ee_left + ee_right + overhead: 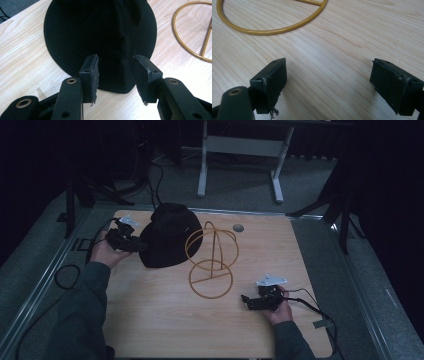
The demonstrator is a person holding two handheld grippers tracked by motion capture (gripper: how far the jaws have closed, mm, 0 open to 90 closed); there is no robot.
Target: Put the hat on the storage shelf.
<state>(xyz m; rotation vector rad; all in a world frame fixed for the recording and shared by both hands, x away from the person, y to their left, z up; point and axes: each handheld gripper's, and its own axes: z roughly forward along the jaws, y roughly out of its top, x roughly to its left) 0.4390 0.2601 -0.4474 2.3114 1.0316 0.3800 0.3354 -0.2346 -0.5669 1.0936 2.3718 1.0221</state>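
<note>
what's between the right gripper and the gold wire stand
Nothing: in the right gripper view, bare wooden table runs from the open right gripper to the stand's base ring.

Hat (100,37): matt black cloth. Stand (212,262): glossy gold metal wire. Table (337,37): smooth pale wood grain.
</note>
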